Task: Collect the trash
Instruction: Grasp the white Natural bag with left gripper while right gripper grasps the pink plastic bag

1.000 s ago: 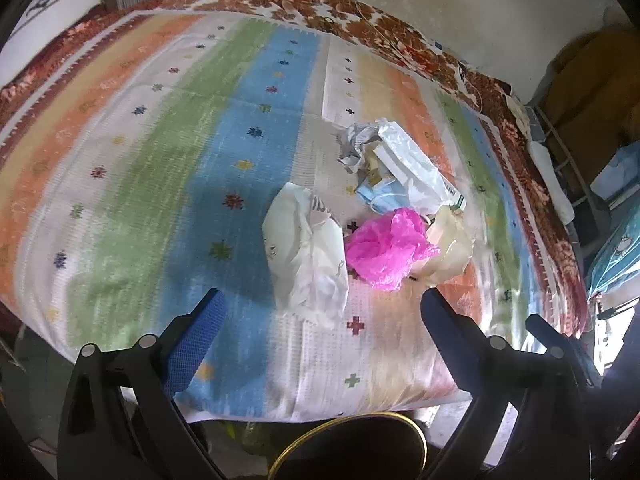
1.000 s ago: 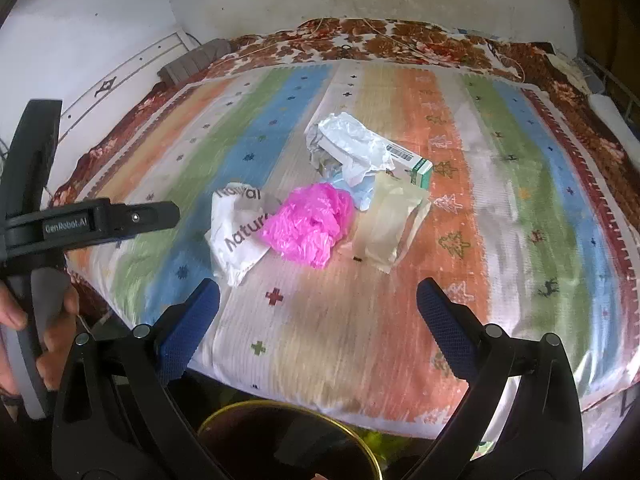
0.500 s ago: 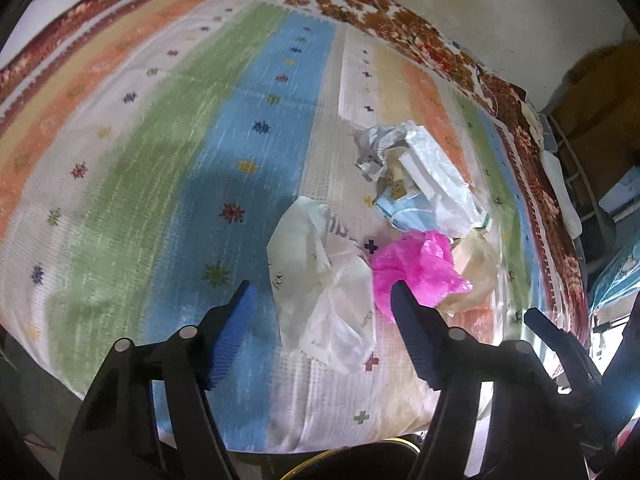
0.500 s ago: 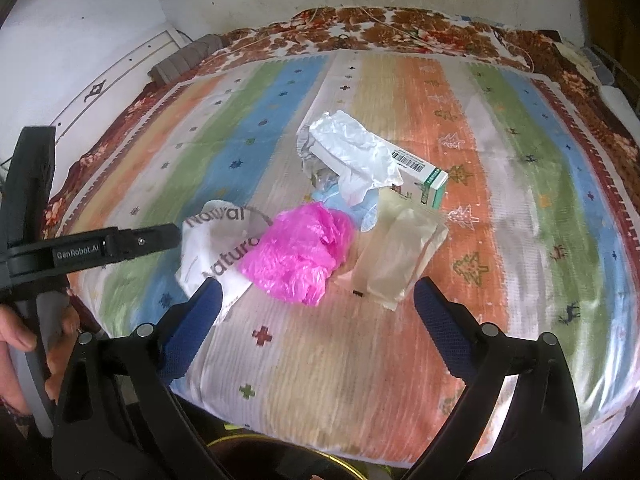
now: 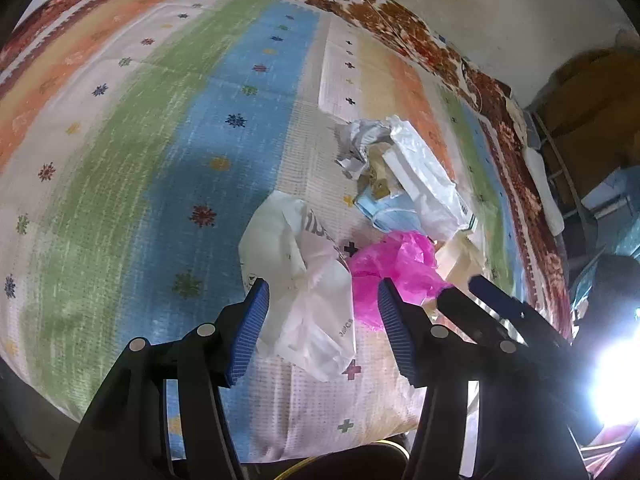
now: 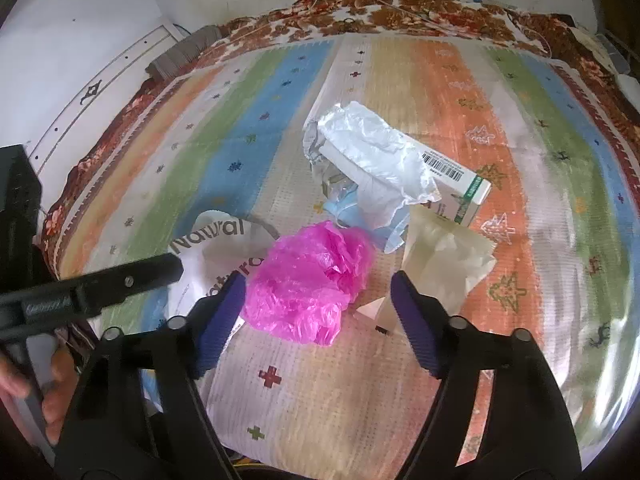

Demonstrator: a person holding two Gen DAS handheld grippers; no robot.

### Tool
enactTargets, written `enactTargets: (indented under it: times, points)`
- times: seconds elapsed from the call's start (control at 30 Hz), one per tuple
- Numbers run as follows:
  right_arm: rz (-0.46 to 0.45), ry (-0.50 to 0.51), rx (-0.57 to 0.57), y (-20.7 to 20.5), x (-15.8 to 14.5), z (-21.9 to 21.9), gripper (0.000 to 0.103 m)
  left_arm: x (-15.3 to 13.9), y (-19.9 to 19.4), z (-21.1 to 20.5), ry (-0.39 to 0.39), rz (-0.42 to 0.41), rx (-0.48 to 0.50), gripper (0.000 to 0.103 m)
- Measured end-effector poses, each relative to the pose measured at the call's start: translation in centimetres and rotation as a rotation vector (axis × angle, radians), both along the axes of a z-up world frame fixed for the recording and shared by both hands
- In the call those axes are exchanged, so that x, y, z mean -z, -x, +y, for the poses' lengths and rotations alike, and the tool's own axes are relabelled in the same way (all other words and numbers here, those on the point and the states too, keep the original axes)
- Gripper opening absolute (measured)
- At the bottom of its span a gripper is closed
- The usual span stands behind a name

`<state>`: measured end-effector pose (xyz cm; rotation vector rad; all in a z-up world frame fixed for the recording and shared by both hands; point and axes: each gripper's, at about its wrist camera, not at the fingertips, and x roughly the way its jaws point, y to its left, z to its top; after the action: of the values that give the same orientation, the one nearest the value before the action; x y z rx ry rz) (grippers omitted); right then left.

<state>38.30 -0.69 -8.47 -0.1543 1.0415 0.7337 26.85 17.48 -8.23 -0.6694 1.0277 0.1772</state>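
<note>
The approach-and-grasp step is in hand: the left tool, jaws half closed after narrowing, brackets the white bag on the bed, unpinched; the right tool, likewise narrowing, brackets the pink bag; further closing is required next

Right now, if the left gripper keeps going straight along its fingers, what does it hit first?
Most likely the white printed bag: it lies between the fingers of the left gripper, which have just been closing without yet pressing it. The pink bag sits just right of that line.
</note>
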Motion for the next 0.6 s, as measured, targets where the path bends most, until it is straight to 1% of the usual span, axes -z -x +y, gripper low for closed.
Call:
enactTargets:
  times: [0.03, 0.07, 0.1, 0.13, 0.17, 0.2, 0.23, 0.27, 0.3, 0.33, 0.4, 0.43, 0.47, 0.6]
  points:
    - [0.005, 0.002, -0.003, -0.1, 0.2, 0.1, 0.064, 0.1, -0.1, -0.1, -0.006, 0.007, 0.002, 0.055]
    - [0.009, 0.002, -0.005, -0.2, 0.4, 0.3, 0.062, 0.2, -0.1, -0.2, -0.013, 0.017, 0.002, 0.051]
    - [0.013, 0.003, -0.007, -0.3, 0.6, 0.4, 0.057, 0.4, -0.2, -0.1, -0.013, 0.023, 0.002, 0.046]
    - [0.017, 0.002, -0.009, -0.3, 0.8, 0.6, 0.053, 0.6, -0.3, -0.2, -0.013, 0.029, 0.004, 0.043]
    - [0.019, 0.0, -0.012, -0.3, 0.9, 0.6, 0.051, 0.8, -0.3, -0.2, -0.017, 0.034, 0.006, 0.036]
    - [0.022, -0.003, -0.017, -0.3, 1.0, 0.7, 0.047, 0.9, -0.3, -0.2, -0.017, 0.034, 0.014, 0.024]
    - [0.023, -0.002, -0.02, -0.3, 1.1, 0.8, 0.039, 1.0, -0.4, -0.3, -0.019, 0.036, 0.023, 0.018]
    - [0.023, 0.001, -0.024, -0.3, 1.2, 0.8, 0.035, 1.0, -0.4, -0.4, -0.032, 0.042, 0.03, 0.013]
    - [0.024, 0.006, -0.032, -0.2, 1.3, 1.0, 0.027, 1.0, -0.4, -0.4, -0.047, 0.045, 0.032, 0.01]
    - [0.027, 0.008, -0.039, 0.0, 1.4, 1.0, 0.019, 0.9, -0.5, -0.5, -0.07, 0.049, 0.035, 0.009]
    - [0.048, 0.002, -0.052, 0.1, 1.5, 1.0, 0.01, 0.5, -0.4, -0.5, -0.112, 0.053, 0.027, 0.006]
    - [0.056, 0.0, -0.055, 0.1, 1.5, 1.0, 0.009, 0.0, -0.4, -0.4, -0.15, 0.064, 0.007, 0.005]
    - [0.056, 0.002, -0.059, 0.3, 1.4, 0.9, 0.008, -0.2, -0.3, -0.2, -0.161, 0.067, -0.003, 0.004]
    - [0.036, -0.004, -0.069, 0.9, 0.1, 0.4, 0.006, -1.9, 0.3, 0.3, -0.169, 0.047, -0.026, 0.003]
